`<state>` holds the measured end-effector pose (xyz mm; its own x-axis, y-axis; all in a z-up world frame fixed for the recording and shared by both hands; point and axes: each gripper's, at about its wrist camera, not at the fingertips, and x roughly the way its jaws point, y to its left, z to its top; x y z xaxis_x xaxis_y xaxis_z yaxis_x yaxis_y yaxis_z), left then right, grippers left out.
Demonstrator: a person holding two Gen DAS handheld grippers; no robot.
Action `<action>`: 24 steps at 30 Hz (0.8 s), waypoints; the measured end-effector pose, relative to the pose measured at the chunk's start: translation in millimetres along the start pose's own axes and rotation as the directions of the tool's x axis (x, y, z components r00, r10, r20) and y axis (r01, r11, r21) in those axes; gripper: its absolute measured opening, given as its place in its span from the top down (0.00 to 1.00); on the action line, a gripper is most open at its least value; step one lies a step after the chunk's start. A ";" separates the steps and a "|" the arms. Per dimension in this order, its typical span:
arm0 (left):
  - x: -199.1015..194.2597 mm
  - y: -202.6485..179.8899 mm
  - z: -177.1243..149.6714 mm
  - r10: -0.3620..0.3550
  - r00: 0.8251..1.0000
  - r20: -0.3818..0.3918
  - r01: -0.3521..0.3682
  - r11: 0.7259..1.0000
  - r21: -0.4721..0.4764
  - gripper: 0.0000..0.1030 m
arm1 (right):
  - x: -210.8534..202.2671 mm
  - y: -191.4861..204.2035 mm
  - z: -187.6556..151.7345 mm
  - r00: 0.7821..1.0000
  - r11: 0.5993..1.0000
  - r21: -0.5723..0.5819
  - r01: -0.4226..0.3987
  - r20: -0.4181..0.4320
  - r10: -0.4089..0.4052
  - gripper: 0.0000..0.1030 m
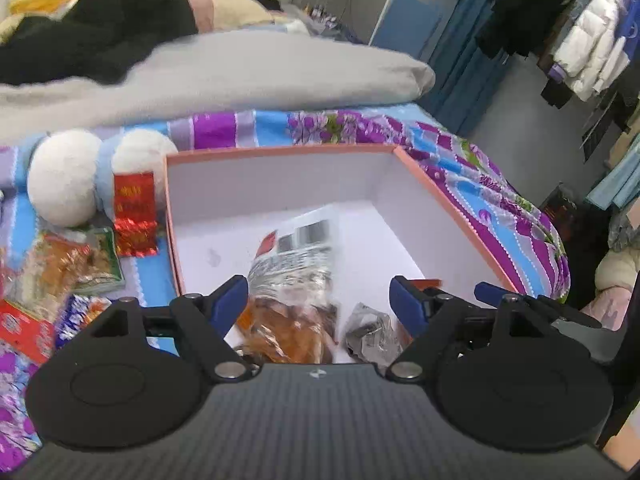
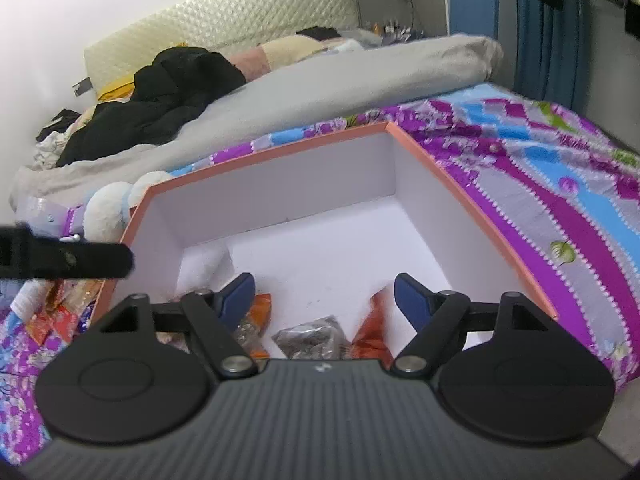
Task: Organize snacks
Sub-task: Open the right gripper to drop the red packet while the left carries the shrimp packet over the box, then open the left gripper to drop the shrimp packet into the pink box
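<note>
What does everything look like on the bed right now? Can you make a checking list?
Surface: flowery bedsheet.
Job's things: open box holds a clear snack pack, a grey packet and an orange packet; loose snacks lie left of it.
Clutter: white plush toy, grey duvet, black coat.
Grippers: left tool open, empty; right tool open, empty.
Cables: nothing seen.
Surroundings: hanging clothes.

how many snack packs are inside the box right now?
3 visible in the box: a large clear pack with a printed label at the near left, a small grey pack in the near middle, an orange-red pack to its right. The grippers may hide more.
</note>
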<state>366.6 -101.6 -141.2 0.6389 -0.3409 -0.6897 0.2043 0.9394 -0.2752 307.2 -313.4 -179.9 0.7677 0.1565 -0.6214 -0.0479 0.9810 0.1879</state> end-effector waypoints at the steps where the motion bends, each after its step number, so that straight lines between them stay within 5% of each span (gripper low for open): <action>1: -6.0 -1.0 -0.4 -0.001 1.000 0.009 0.001 1.000 0.009 0.21 | -3.8 -0.1 -0.2 1.000 1.000 0.004 0.002 0.007 -0.002 0.24; 14: -121.8 11.3 -19.5 0.056 0.981 0.184 -0.057 0.998 0.003 0.21 | -77.8 36.0 1.7 0.986 0.997 -0.041 -0.063 0.150 0.069 0.24; 24: -205.5 49.8 -73.8 0.127 0.956 0.265 -0.118 0.992 -0.048 0.21 | -116.9 84.1 -24.5 0.970 0.987 -0.090 -0.135 0.189 0.150 0.24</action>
<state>190.7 12.7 -62.6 0.8331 -0.1975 -0.5167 0.0916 0.9705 -0.2232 197.8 -246.3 -110.1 0.8586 0.2777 -0.4309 -0.2089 0.9571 0.2006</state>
